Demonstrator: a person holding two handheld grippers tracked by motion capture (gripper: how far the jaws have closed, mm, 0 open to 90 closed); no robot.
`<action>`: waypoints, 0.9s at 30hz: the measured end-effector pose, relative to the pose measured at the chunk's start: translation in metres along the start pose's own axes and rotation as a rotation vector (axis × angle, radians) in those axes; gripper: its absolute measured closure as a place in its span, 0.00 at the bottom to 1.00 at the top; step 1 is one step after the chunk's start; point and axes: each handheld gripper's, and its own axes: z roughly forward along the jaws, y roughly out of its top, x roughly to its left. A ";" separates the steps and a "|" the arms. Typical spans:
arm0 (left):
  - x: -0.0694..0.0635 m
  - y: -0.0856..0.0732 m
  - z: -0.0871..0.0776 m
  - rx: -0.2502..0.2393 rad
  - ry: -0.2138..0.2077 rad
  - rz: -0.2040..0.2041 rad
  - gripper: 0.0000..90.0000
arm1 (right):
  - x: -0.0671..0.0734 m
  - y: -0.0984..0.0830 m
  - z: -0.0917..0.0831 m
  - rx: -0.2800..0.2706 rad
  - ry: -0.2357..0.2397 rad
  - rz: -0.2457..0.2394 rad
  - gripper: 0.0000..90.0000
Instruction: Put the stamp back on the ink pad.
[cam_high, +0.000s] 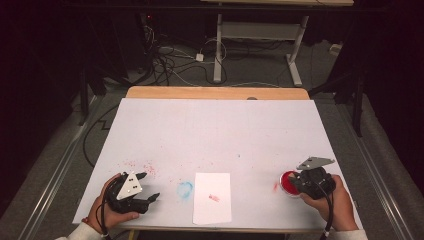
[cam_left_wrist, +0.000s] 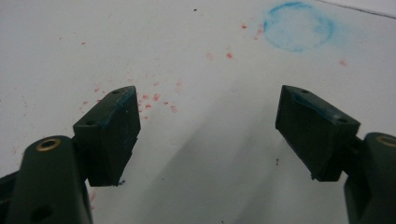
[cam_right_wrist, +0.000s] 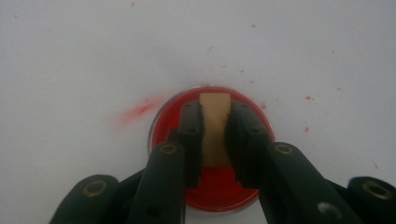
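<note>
With the right tongs (cam_right_wrist: 215, 135) clamped on the wooden stamp (cam_right_wrist: 215, 122) over the red ink pad (cam_right_wrist: 164, 122) at the bench's right (left tongs (cam_left_wrist: 208, 128) held wide open, empty), the stamp should be pressed flat for even inking.

Bench (cam_high: 165, 125) had a matt white paper cover w/ a wood edge. Stamp (cam_right_wrist: 215, 122) looked like pale bare wood. Ink pad (cam_right_wrist: 217, 186) was wet, glossy red. Jaws were matt black plastic.
</note>
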 end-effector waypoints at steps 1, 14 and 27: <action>0.000 0.000 0.000 0.001 0.000 0.000 0.24 | 0.000 0.000 0.002 0.013 0.007 0.003 0.85; -0.001 0.001 0.000 0.003 -0.002 0.004 0.24 | -0.001 -0.001 0.006 0.024 0.015 -0.013 0.85; -0.002 0.001 0.000 0.003 -0.003 0.004 0.24 | 0.003 0.000 0.006 0.040 -0.005 -0.040 0.85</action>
